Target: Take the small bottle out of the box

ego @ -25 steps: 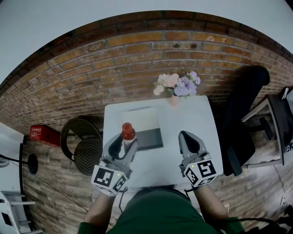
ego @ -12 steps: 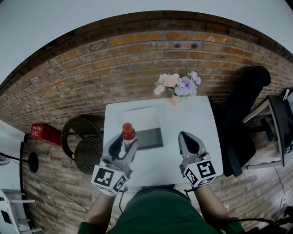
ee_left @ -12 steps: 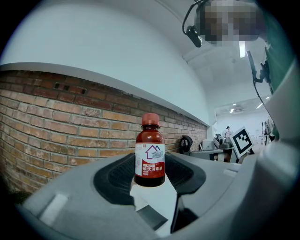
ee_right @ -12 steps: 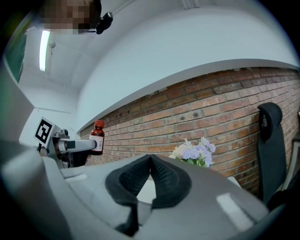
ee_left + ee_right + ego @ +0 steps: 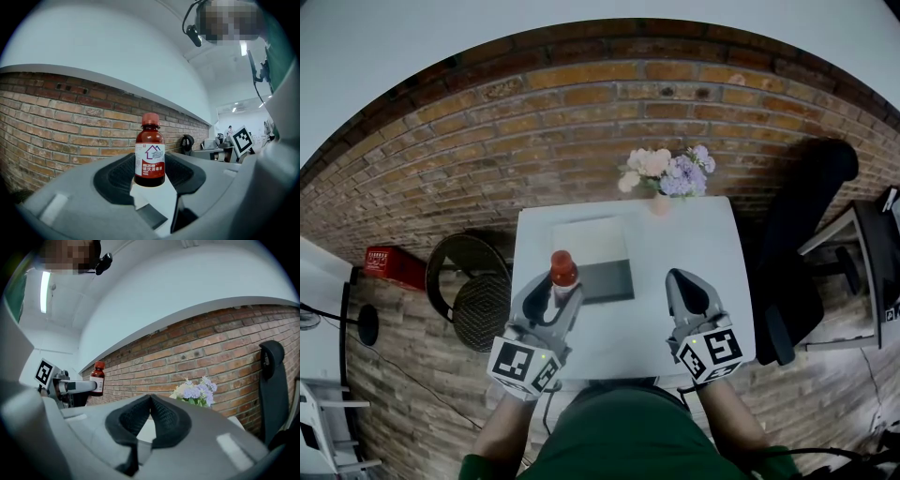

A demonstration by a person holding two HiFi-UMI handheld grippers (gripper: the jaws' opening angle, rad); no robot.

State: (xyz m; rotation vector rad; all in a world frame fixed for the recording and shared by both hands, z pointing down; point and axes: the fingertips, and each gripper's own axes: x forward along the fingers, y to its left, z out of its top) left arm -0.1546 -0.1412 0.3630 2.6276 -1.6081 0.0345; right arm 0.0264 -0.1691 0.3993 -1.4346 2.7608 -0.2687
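Saw white surface [image 5: 675, 244] mid-frame against brick wall [image 5: 534, 141]. Found box [image 5: 592, 258] left of centre on it, flowers [image 5: 666, 173] at its top edge. Noted right gripper [image 5: 684, 279] lower right, jaws pressed together, empty. Noted left gripper [image 5: 557, 292] lower left, jaws pinching small bottle [image 5: 563, 272] upright, outside box, by its left edge.
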